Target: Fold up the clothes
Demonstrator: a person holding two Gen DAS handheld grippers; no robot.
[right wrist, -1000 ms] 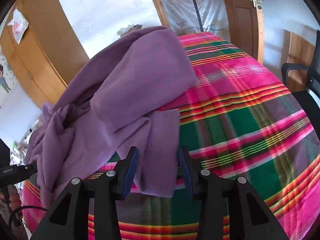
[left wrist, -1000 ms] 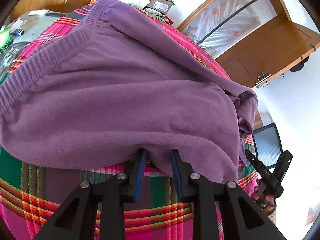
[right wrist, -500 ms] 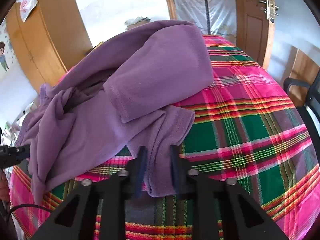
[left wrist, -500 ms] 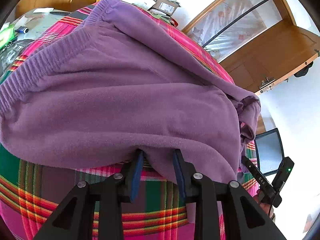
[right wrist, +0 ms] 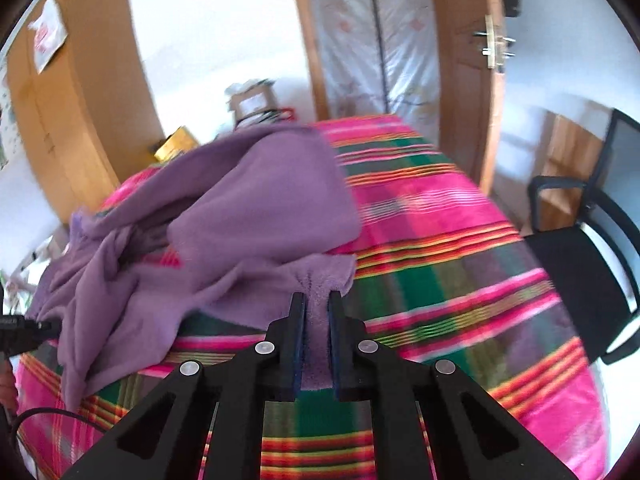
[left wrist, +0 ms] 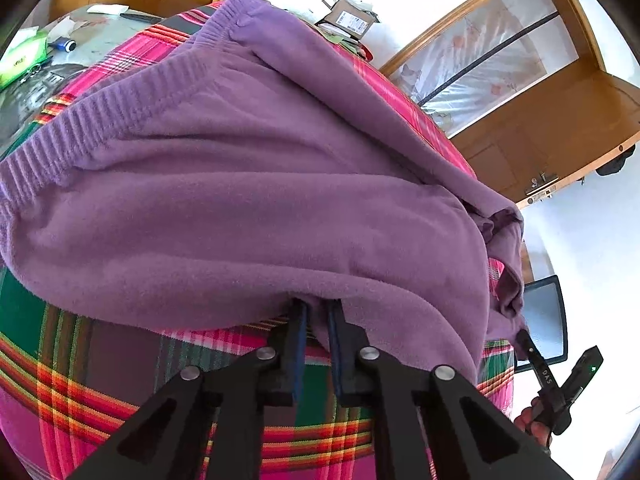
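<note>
A purple fleece garment (left wrist: 260,200) with a ribbed hem lies spread on the plaid cover (left wrist: 100,360). My left gripper (left wrist: 318,316) is at its near edge. Its jaws are closing, and the pads pinch a fold of the fleece. In the right wrist view the same garment (right wrist: 240,220) lies bunched toward the left. My right gripper (right wrist: 317,304) has a flap of it between its pads, jaws closing, and the flap is raised off the cover (right wrist: 440,280). The picture there is blurred by motion.
The plaid cover (right wrist: 460,220) is bare to the right of the garment. A black office chair (right wrist: 580,248) stands off its right edge. A wooden door (left wrist: 540,128) and a cardboard box (left wrist: 352,20) are behind. A cluttered tabletop (left wrist: 48,64) lies far left.
Both grippers' jaws went from wide apart to nearly together on the fleece. The right gripper rose, drawing its flap up. The left gripper stayed at the near edge.
</note>
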